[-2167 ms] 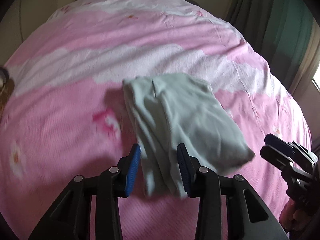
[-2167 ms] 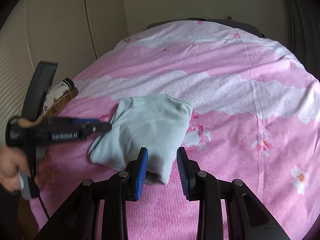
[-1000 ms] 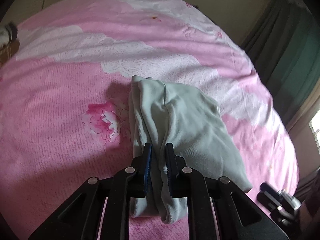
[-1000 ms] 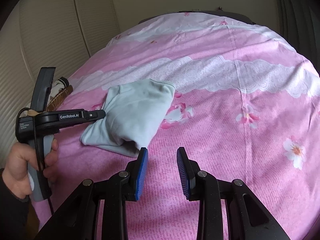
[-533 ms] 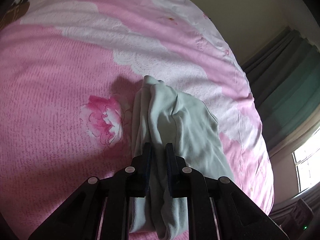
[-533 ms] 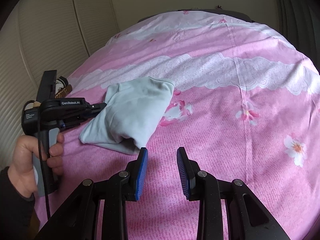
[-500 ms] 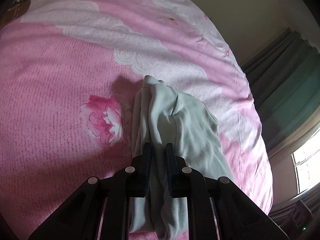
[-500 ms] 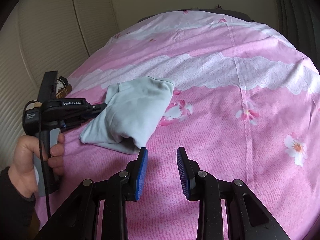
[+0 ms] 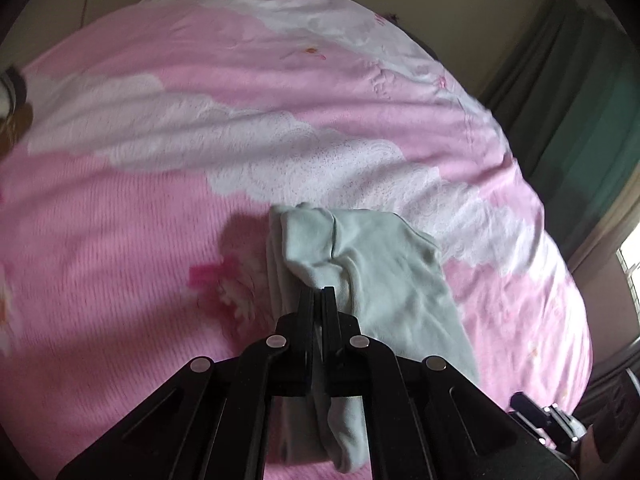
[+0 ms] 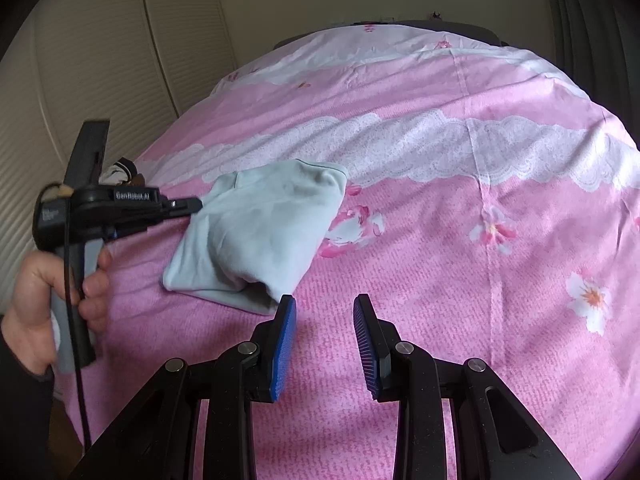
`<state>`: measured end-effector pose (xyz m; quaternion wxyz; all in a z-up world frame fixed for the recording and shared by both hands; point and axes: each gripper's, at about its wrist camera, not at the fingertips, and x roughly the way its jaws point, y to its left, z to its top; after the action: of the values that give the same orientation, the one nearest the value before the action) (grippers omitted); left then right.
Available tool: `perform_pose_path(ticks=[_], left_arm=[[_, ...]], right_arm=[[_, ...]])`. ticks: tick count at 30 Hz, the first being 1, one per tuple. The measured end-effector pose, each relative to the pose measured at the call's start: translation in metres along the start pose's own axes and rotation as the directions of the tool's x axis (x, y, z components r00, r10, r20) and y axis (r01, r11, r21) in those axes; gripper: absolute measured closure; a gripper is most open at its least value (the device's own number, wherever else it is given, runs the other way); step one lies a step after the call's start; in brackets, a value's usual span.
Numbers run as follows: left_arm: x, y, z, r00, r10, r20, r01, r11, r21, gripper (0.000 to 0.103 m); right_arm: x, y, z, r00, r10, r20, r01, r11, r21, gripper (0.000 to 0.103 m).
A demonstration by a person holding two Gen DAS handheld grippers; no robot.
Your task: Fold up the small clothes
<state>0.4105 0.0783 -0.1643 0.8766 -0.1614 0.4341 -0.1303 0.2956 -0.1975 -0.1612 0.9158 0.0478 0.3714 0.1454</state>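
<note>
A folded pale green garment [image 9: 384, 280] lies on the pink flowered bedspread [image 9: 120, 240]. My left gripper [image 9: 318, 294] is shut on the garment's near edge, and cloth hangs down below its jaws. In the right wrist view the garment [image 10: 264, 232] lies left of centre, with the left gripper [image 10: 192, 205] pinching its left edge, held by a hand. My right gripper [image 10: 324, 312] is open and empty, just above the bedspread [image 10: 460, 240], a little right of the garment's near corner.
A cream panelled wall [image 10: 100, 60] runs along the bed's left side. Small brown and white things [image 10: 120, 170] lie at the bed's left edge. Dark green curtains [image 9: 580, 100] hang past the bed's right side. The right gripper's tip [image 9: 536, 410] shows at lower right.
The left gripper closed on the garment's edge about a second ago and still holds it; it has shifted slightly. The right gripper drew back from the garment and stays open.
</note>
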Motion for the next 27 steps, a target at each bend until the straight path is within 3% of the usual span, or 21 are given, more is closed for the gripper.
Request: perform_pose_path(ticks=[2,6,9,10,20,27], left_arm=[[0.006,-0.001,-0.002,0.999,-0.003,-0.041,0.003,1.000,0.018,0.098],[-0.002,0.001,-0.017,0.999,-0.002,-0.049,0.003,1.000,0.025,0.096],[-0.012,0.003,-0.028,0.999,-0.003,-0.037,0.003,1.000,-0.006,0.078],[-0.015,0.003,-0.034,0.999,-0.010,-0.042,0.009,1.000,-0.015,0.077],[-0.017,0.015,-0.068,0.993,-0.087,-0.074,0.075,0.987,-0.145,0.075],[-0.023,0.012,-0.078,0.990,-0.126,-0.062,0.114,0.978,-0.177,0.075]], right_arm=[[0.000,0.001,-0.001,1.000,0.002,-0.002,-0.002,1.000,0.000,0.071],[0.000,0.005,-0.001,1.000,0.008,-0.002,-0.008,1.000,-0.007,0.071],[-0.001,0.006,-0.002,1.000,0.008,-0.001,-0.009,1.000,-0.011,0.071],[-0.001,0.006,-0.002,1.000,0.008,0.000,-0.008,1.000,-0.010,0.071],[-0.005,0.006,-0.004,1.000,0.012,0.000,-0.012,1.000,-0.007,0.071],[-0.007,0.004,-0.005,1.000,0.011,0.001,-0.011,1.000,0.000,0.071]])
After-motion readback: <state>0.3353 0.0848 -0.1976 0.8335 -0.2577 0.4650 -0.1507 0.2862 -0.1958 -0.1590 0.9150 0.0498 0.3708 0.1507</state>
